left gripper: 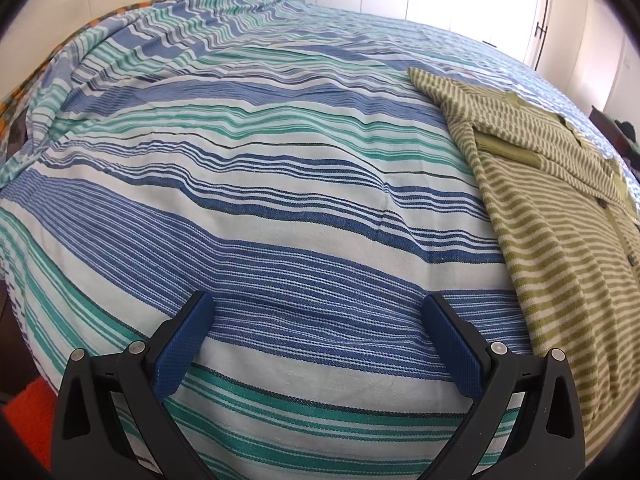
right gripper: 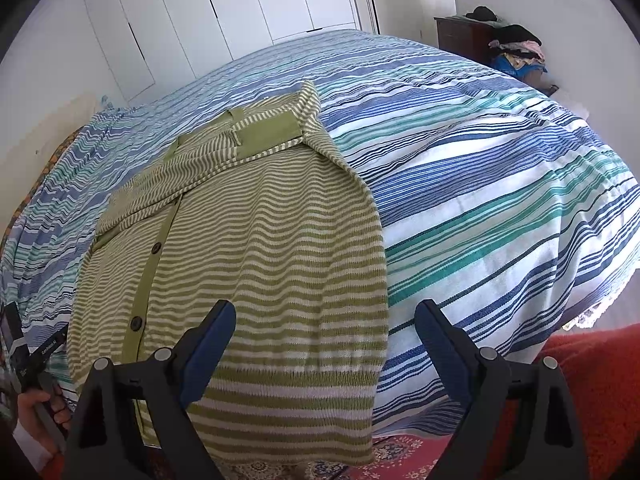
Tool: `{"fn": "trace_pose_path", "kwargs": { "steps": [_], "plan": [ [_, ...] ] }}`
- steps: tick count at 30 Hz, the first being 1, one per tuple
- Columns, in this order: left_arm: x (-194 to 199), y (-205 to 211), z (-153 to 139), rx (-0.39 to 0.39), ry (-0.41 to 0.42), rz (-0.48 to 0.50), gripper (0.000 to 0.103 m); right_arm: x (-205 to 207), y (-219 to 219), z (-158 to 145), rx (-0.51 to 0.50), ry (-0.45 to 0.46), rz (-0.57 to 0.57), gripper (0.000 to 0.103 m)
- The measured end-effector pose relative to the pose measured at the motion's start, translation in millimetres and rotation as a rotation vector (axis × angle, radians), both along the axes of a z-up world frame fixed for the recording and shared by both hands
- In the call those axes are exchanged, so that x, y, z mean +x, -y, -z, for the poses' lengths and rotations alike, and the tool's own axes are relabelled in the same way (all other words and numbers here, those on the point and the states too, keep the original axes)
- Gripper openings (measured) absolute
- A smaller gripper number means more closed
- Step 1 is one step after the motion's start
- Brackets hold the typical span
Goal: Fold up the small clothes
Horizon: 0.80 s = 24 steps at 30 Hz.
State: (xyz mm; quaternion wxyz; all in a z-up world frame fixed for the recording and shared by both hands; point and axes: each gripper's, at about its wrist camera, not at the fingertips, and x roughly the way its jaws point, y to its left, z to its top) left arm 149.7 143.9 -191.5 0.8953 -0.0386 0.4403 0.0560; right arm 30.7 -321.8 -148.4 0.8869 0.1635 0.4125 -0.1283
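Your left tongs [left gripper: 318,312]: wide, empty, over bare bedspread [left gripper: 240,184]. Your right tongs [right gripper: 325,320]: wide, empty, above the cardigan [right gripper: 256,248]. Cardigan: 1, green striped, flat on the bed, sleeves folded in, hem overhanging the near edge.

left gripper [left gripper: 318,334] open (empty) | cardigan [left gripper: 560,216] right | bedspread [left gripper: 240,152]

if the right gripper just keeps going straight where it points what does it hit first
Most likely the green striped cardigan on the bed. The right gripper is open and empty above its ribbed hem, by the garment's edge. Depth is unclear, so the striped bedspread is possible.
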Motion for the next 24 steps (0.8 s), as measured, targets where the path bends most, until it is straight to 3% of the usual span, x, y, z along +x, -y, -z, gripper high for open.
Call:
{"fn": "trace_pose_path", "kwargs": {
  "steps": [24],
  "plan": [
    [0.8, -1.2, -0.9, 0.006, 0.002, -0.007, 0.103, -1.0, -4.0, 0.4, -0.009, -0.007, -0.009, 0.09]
  ]
}}
